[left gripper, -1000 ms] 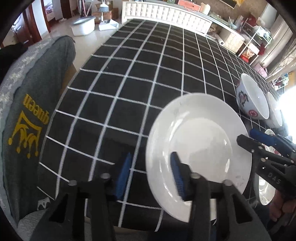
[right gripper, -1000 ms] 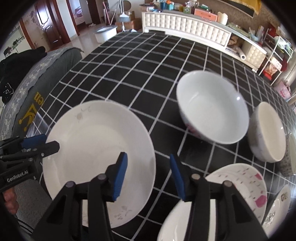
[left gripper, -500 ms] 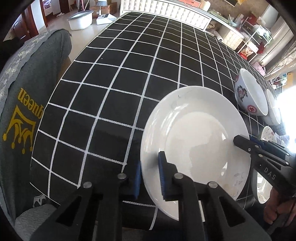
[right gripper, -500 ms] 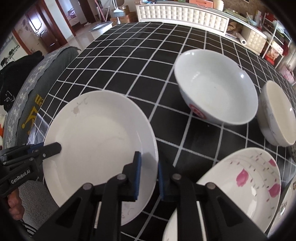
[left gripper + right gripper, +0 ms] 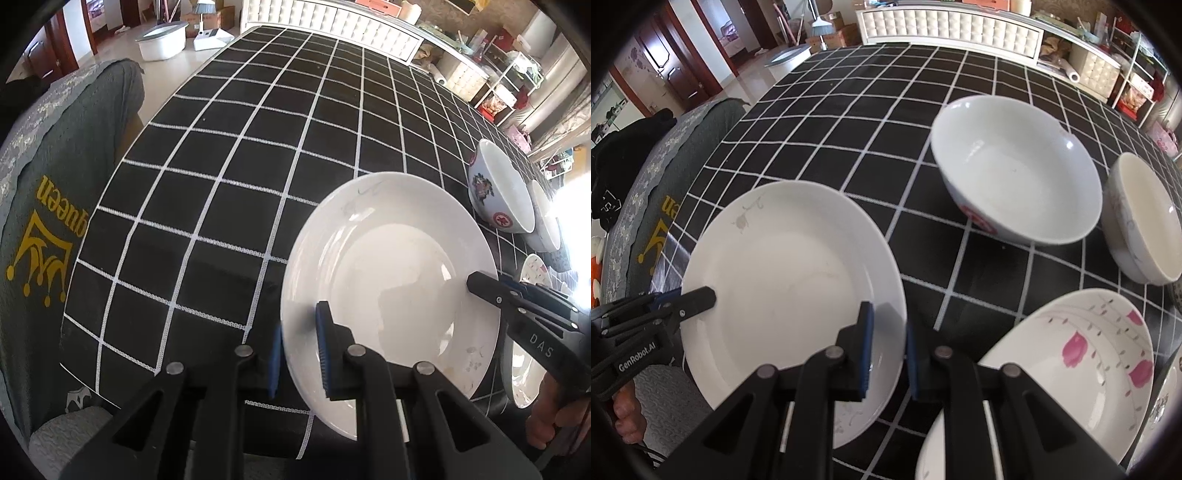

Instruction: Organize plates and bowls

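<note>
Both tongs, left (image 5: 299, 350) and right (image 5: 888, 350), pinch opposite rims of 1 plate (image 5: 388, 291); glazed, slippery, breakable.

Bare tablecloth (image 5: 236, 155) left; bowls (image 5: 1015, 173) right.

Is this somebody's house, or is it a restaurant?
Most likely somebody's home. The dishes sit on a checked tablecloth, a white tufted bench stands at the far end, a cluttered storage rack fills the corner, and a wooden door leads to other rooms.
</note>
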Tool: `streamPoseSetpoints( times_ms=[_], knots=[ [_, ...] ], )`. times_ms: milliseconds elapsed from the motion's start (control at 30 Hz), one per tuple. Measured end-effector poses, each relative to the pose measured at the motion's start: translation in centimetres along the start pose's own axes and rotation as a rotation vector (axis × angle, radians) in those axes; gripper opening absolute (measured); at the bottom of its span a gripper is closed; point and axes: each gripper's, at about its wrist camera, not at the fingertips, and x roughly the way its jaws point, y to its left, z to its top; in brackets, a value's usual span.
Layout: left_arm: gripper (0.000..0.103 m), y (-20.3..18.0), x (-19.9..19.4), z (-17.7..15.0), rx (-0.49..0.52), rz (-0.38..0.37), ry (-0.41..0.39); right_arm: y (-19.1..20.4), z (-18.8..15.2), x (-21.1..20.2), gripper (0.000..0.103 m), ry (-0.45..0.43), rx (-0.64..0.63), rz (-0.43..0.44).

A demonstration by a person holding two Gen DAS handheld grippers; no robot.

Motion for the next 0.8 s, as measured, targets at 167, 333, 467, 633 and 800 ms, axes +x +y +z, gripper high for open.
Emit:
streamPoseSetpoints(
  times_ms=[167, 333, 467, 633, 800],
  knots=[
    [0.013, 0.5, -1.1, 0.1, -0.019, 0.03, -0.022, -0.3, -0.1, -1.6, 0.02, -0.038, -0.007, 0.012],
    [0.013, -0.3, -5.4, 0.7, -0.006, 0.017, -0.096, -1.3, -0.7, -5.4, 0.02, -0.105, -0.024, -0.001],
    [0.013, -3.5, -8.4, 0.3, 0.046, -0.038, -0.146, -2.8, -1.7, -8.7, 0.02, -0.153, 0.001, -0.01],
    [0.013, -9.1, -10.0, -1.0, 0.143, -0.093, -0.156, -5.4, -3.9, -12.3, 0.02, -0.203, 0.035, -0.04],
    [0.013, -13.1, -9.3, -2.7, 0.198, -0.138, -0.112, -8.4, -6.2, -13.8, 0.02, -0.214, 0.08, -0.08]
  ],
)
